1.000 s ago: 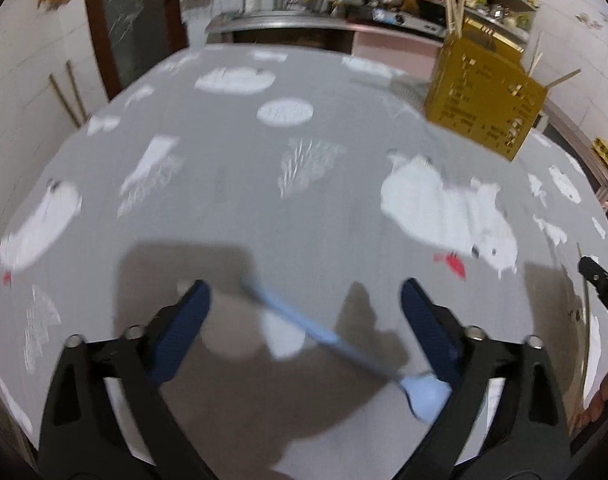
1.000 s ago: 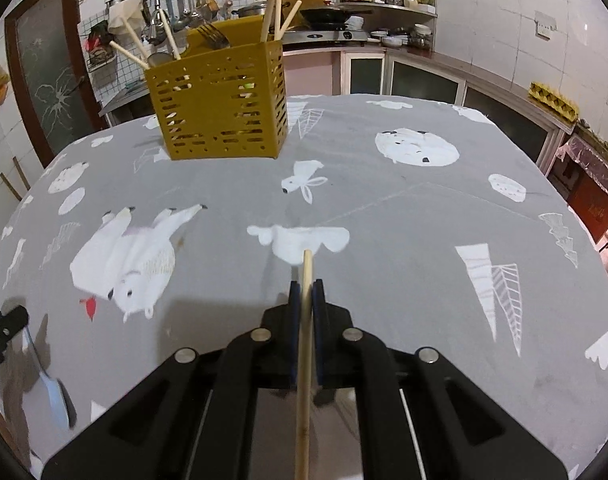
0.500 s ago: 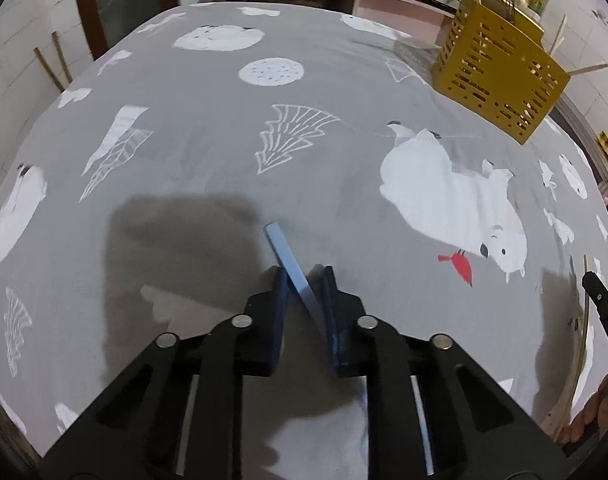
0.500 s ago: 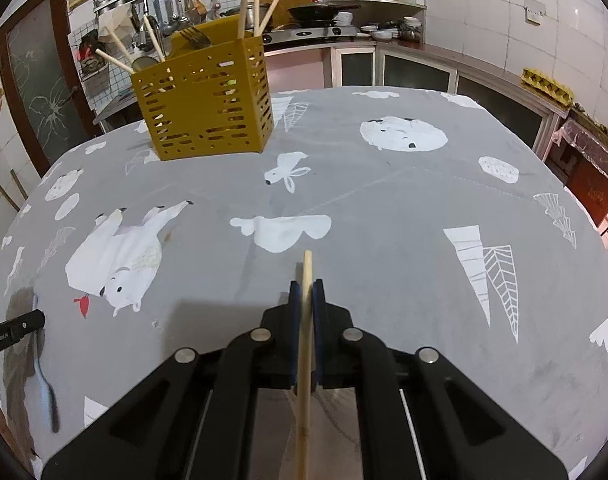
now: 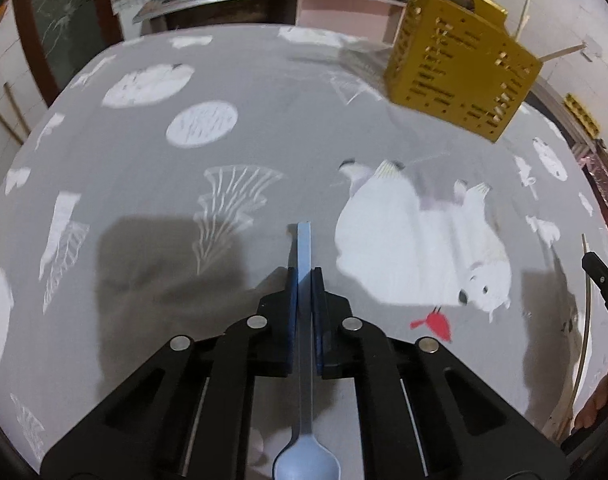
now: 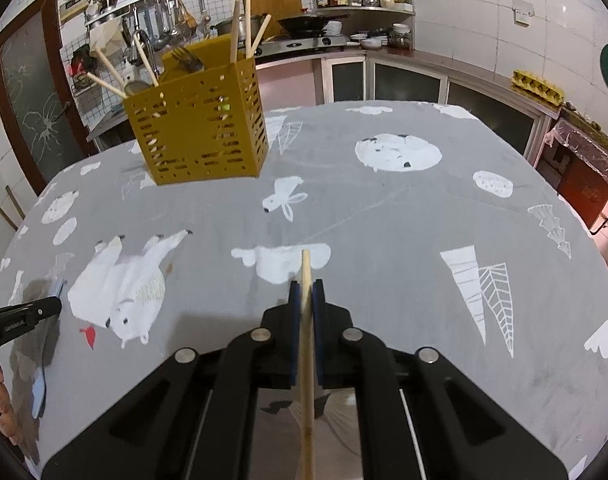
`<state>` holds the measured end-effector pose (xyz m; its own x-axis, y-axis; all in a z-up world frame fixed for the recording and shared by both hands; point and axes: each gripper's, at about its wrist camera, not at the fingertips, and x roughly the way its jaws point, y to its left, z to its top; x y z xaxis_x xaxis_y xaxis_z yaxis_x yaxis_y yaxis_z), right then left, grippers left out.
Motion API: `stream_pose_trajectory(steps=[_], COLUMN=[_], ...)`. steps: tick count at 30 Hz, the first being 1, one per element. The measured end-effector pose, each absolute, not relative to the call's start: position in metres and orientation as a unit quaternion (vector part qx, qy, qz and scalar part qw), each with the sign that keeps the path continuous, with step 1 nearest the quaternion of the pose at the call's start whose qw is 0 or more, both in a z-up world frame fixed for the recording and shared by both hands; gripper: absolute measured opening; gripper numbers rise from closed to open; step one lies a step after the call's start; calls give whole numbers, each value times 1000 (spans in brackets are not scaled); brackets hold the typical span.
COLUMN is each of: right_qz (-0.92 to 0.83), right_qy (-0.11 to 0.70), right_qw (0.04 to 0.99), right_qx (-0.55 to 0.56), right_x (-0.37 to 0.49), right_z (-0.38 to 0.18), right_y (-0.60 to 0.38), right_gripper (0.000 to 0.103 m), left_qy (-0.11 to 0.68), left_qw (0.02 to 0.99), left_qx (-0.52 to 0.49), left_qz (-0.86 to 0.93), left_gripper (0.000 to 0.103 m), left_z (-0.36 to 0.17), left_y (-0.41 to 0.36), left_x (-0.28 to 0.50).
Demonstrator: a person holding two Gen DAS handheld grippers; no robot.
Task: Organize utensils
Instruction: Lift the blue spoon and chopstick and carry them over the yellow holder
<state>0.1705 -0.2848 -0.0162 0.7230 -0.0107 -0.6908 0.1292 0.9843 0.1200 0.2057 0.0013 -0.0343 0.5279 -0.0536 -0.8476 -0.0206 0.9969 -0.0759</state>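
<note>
Since a second ago the left gripper (image 5: pixel 302 276) has gone from jaws spread wide over a blue spoon (image 5: pixel 305 360) lying slantwise on the tablecloth (image 5: pixel 144 200) to jaws clamped on the spoon's handle. The handle now runs straight along the fingers, its flat end poking out ahead and its bowl back under the gripper's body. The yellow holder (image 5: pixel 459 76) has also swung larger and nearer in the left view. The right gripper (image 6: pixel 305 292) has not changed: its jaws are together on a wooden chopstick (image 6: pixel 307 344), whose tip points toward the holder.

The yellow holder stands at the far side of the table and already contains chopsticks, a fork and other pieces. Spoon and chopstick are both well short of it on the near side, with the spoon off to the holder's left in the right view.

Picking up looks finished for both hands, so the step in hand is the carry. Next, each piece probably has to be brought above the holder's open top and tipped upright before release. The spoon is held with its bowl trailing, so its handle end would go in first.
</note>
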Motion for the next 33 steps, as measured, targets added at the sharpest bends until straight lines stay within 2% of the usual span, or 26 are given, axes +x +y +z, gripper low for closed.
stream_pose_trajectory(steps=[22, 33], right_qz=[-44, -44], right_qy=[251, 190], right_qw=[961, 975], right_qx=[106, 105], right_x=[185, 194], right_z=[47, 71], right_y=[-267, -260], right_gripper=[6, 6], left_qy=[297, 260], left_qw=[952, 962], left_qx=[-3, -10], left_qz=[-71, -86], left_gripper=[5, 5], left_z=[45, 57], left_y=[-3, -2], left_x=[212, 226])
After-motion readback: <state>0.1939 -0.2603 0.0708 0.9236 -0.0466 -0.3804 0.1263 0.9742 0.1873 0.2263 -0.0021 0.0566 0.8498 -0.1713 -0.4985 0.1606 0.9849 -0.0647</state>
